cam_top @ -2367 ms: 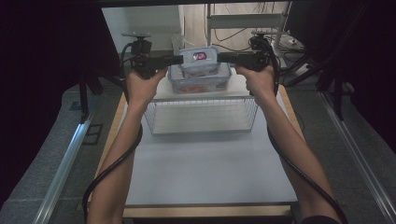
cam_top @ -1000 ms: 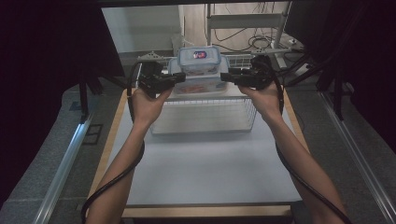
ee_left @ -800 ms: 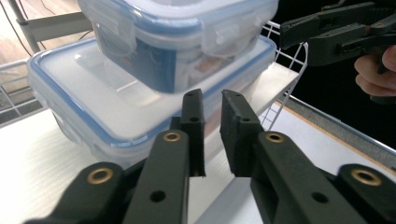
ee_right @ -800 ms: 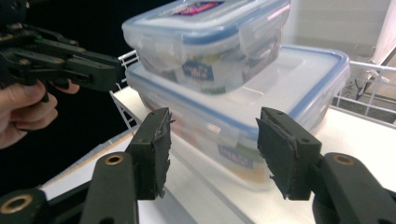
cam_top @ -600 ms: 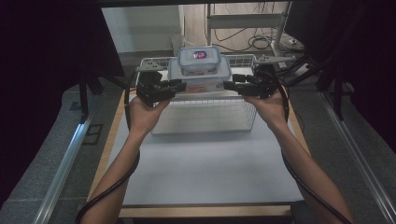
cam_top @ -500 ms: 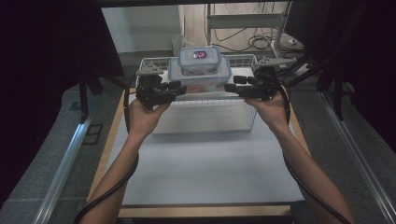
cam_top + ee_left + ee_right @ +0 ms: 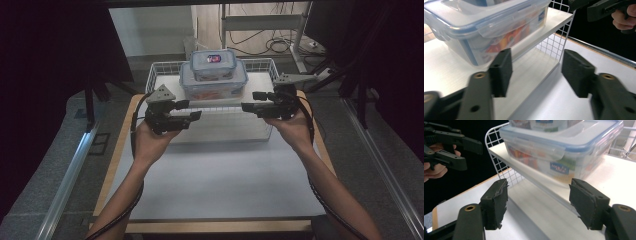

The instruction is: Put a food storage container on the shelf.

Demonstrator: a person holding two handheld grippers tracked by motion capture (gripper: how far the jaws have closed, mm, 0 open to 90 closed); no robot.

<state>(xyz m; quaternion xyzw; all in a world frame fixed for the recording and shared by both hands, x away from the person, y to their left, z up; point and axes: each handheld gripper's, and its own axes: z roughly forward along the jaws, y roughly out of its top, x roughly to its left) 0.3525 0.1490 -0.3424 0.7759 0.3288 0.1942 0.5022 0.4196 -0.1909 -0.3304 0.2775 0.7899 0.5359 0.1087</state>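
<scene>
Two clear plastic boxes with blue-edged lids stand stacked on the white top of a wire rack (image 7: pixel 161 69): a small box (image 7: pixel 214 63) on a large box (image 7: pixel 214 83). My left gripper (image 7: pixel 194 109) hovers open and empty just in front of the rack's left side. On the other side my right gripper (image 7: pixel 248 100) is open and empty too. In the left gripper view, the left gripper (image 7: pixel 537 67) points at the large box (image 7: pixel 486 27) without touching it. In the right gripper view, the right gripper (image 7: pixel 539 200) faces the large box (image 7: pixel 564 152) with a gap.
The rack stands at the far end of a white-covered table (image 7: pixel 215 175) with a wooden rim. Dark curtains hang at both sides, and a metal frame with cables (image 7: pixel 265 30) stands behind the table. The other hand's gripper (image 7: pixel 599 7) (image 7: pixel 451 145) shows in each gripper view.
Both grippers carried the stacked boxes up onto the rack's top, let go, and have drawn back toward the person with jaws open. The boxes stay on the rack.
</scene>
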